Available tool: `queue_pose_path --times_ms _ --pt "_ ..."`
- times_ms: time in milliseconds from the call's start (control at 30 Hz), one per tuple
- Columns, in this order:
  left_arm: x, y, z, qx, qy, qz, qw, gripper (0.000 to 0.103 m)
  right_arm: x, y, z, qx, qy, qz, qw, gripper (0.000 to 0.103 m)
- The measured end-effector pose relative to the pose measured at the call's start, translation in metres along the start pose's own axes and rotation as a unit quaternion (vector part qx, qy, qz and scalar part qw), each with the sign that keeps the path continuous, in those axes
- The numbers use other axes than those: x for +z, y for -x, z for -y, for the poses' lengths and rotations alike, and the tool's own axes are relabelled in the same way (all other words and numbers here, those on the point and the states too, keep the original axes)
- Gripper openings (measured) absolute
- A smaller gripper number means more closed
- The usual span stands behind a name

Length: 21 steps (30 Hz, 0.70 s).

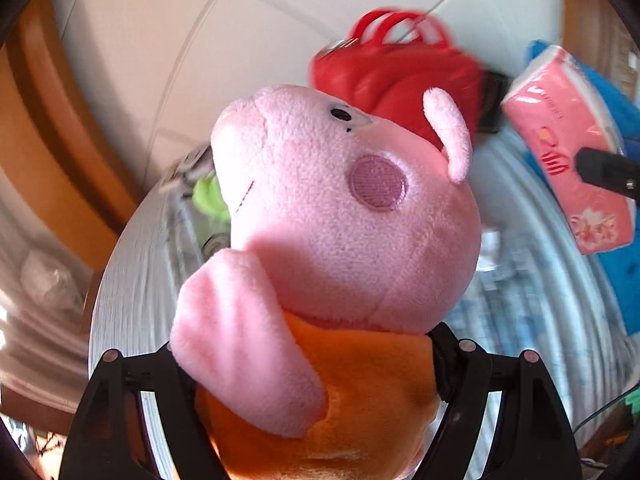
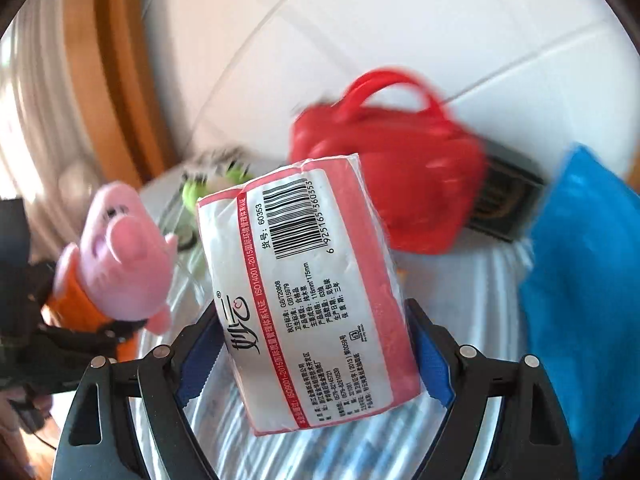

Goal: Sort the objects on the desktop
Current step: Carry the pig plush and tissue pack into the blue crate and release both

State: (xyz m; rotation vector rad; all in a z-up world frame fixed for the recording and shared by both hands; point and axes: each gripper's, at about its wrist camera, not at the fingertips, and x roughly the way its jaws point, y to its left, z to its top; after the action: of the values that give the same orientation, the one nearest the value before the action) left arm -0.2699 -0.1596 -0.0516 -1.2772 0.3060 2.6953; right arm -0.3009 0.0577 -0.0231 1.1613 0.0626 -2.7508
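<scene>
Both tools loaded, left tool point(image 1: 312, 392) clamping pig plush point(image 1: 340, 220), right tool point(image 2: 316, 364) clamping tissue pack point(image 2: 316, 292), mid-carry above tabletop point(image 2: 460, 280); next probably needs drop spots.

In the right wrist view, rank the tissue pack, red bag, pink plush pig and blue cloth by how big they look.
1. tissue pack, held close to the camera, so nearness inflates it
2. red bag and blue cloth: look alike; the cloth is cut off at the edge, so unranked
3. pink plush pig, smallest
</scene>
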Motion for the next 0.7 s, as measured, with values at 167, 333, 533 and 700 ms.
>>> queue_pose_path --times_ms 167,333,533,700 --pt "0.015 0.037 0.057 -0.035 -0.040 0.048 0.9974 0.080 -0.032 0.096 0.055 -0.046 -0.067 0.060 0.995 0.085" --pt "0.039 0.076 0.128 -0.086 -0.072 0.096 0.9891 0.080 -0.064 0.184 0.115 -0.095 -0.131 0.121 0.979 0.085" --pt "0.083 0.131 0.223 -0.154 -0.097 0.168 0.9689 0.080 -0.098 0.282 0.185 -0.178 -0.168 0.179 0.953 0.085" --pt "0.115 0.166 0.299 -0.193 -0.112 0.216 0.9507 0.080 -0.127 0.331 0.244 -0.230 -0.202 0.202 0.930 0.085"
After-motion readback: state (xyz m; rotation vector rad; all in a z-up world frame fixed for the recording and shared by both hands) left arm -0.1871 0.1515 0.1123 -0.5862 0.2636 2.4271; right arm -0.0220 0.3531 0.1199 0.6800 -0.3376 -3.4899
